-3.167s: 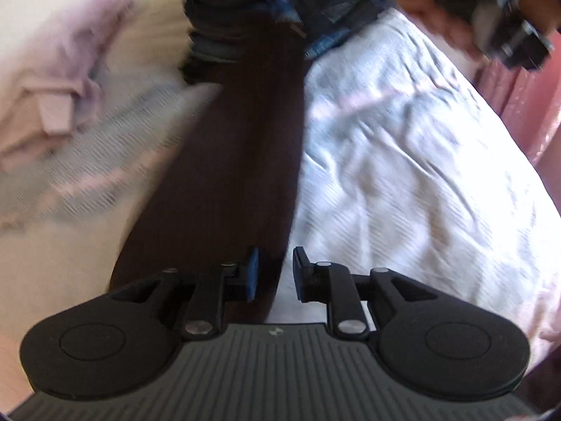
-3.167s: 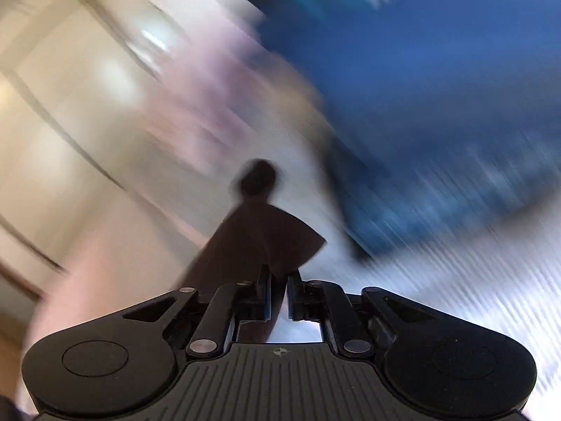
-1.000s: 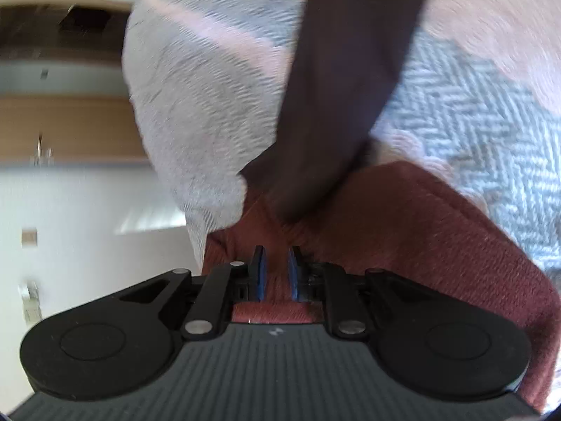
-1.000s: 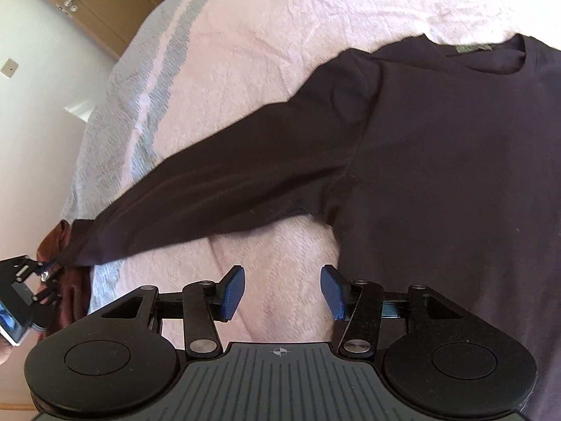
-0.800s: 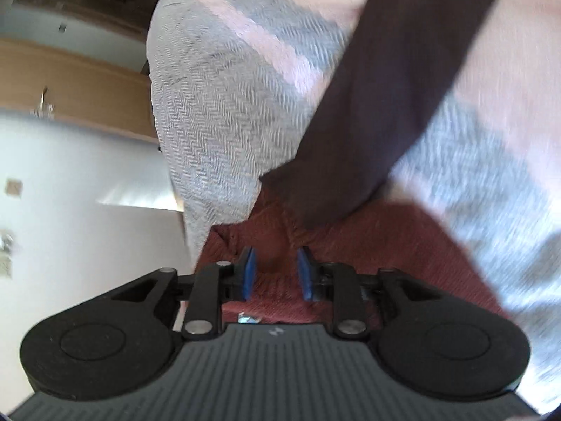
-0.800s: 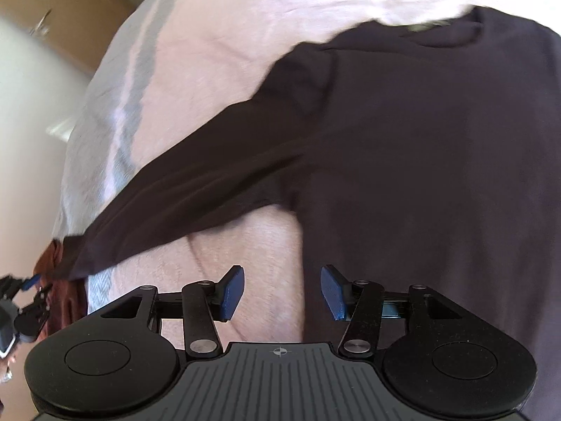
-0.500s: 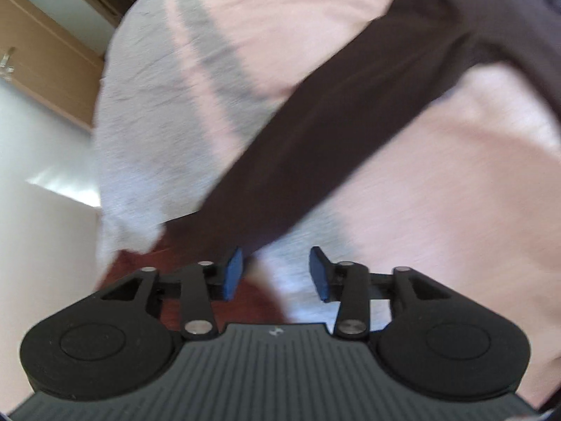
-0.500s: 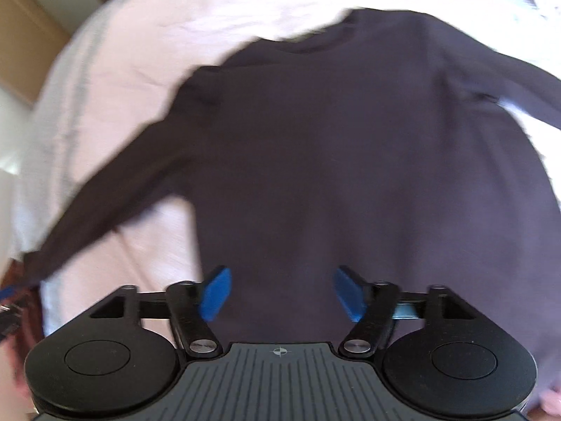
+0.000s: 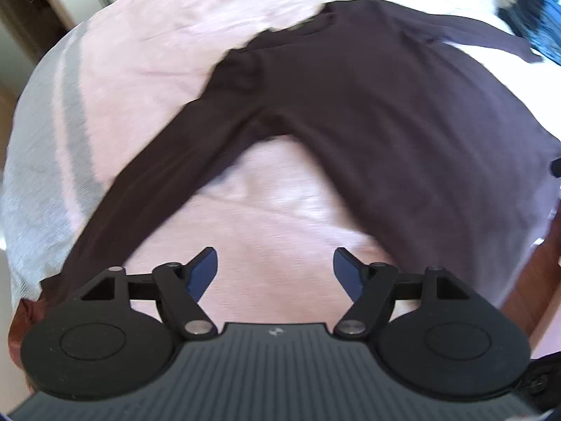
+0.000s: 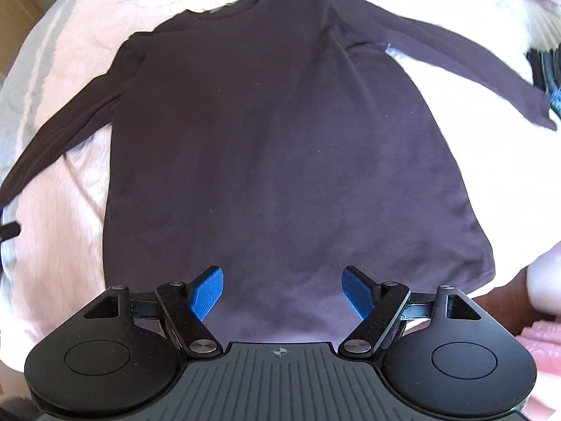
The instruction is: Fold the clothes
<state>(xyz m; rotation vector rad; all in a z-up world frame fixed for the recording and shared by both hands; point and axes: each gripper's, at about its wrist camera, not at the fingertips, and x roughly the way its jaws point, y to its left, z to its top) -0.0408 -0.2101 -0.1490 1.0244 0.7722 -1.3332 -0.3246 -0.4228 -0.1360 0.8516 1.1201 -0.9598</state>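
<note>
A dark brown long-sleeved shirt (image 10: 280, 147) lies flat on the pale pink bed cover (image 10: 52, 245), neck away from me, both sleeves spread outward. My right gripper (image 10: 282, 293) is open and empty, just above the shirt's bottom hem. In the left wrist view the shirt (image 9: 403, 112) lies ahead to the right, and its left sleeve (image 9: 157, 175) runs down toward the bed's left edge. My left gripper (image 9: 275, 268) is open and empty over bare bed cover between sleeve and body.
A grey striped blanket (image 9: 38, 147) covers the bed's left side. Dark and blue clothes (image 9: 540, 17) lie at the far right by the right sleeve's cuff. A reddish garment (image 9: 21, 319) shows at the bed's lower left edge. Wooden furniture (image 9: 31, 3) stands beyond the bed.
My left gripper let go of the left sleeve's cuff, opened wide and swung right over the bed. My right gripper opened wider and moved to the shirt's bottom hem.
</note>
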